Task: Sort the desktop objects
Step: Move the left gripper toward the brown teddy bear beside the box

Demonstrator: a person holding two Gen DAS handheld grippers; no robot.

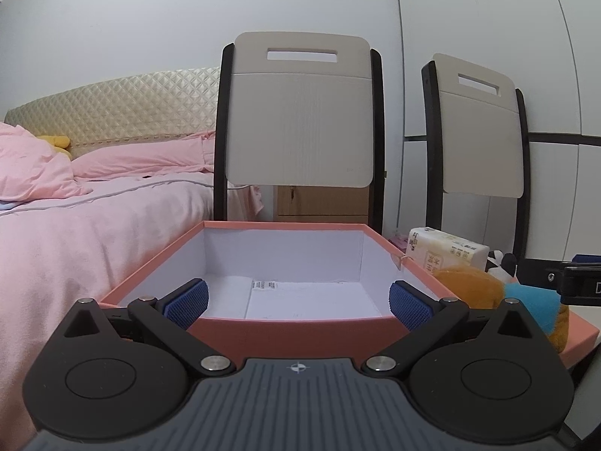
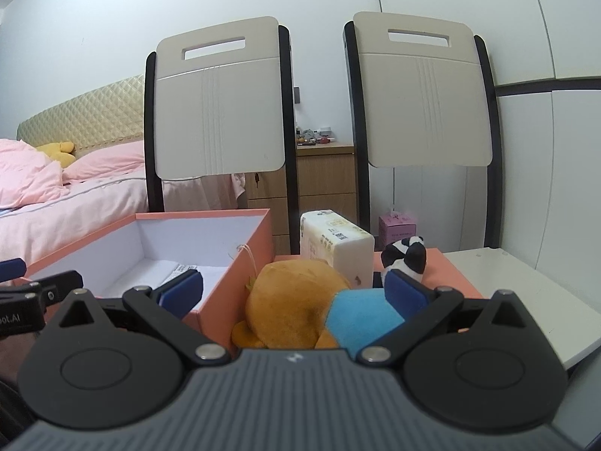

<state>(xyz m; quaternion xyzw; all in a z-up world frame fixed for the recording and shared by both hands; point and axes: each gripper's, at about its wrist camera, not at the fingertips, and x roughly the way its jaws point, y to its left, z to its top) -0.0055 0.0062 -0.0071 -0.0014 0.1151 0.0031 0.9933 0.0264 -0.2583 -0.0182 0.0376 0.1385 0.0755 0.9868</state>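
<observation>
A pink box [image 1: 285,332] with a white inside stands open in front of my left gripper [image 1: 298,300], which is open and straddles the near wall; only a paper slip [image 1: 265,285] lies in it. In the right wrist view the same pink box [image 2: 221,302] sits at left. My right gripper [image 2: 295,293] is open around an orange and blue plush toy [image 2: 296,300], which lies on the flat pink lid [image 2: 439,263]. Behind the plush stand a white tissue pack [image 2: 338,242] and a small panda toy [image 2: 407,253]. The plush toy [image 1: 469,285] and tissue pack [image 1: 447,250] also show at right in the left view.
Two folding chairs [image 2: 221,105] [image 2: 424,94] stand behind the table. A bed with pink bedding [image 1: 94,218] lies to the left. A wooden drawer unit [image 2: 323,184] and a small pink carton [image 2: 398,227] are behind. The white tabletop [image 2: 526,297] extends to the right.
</observation>
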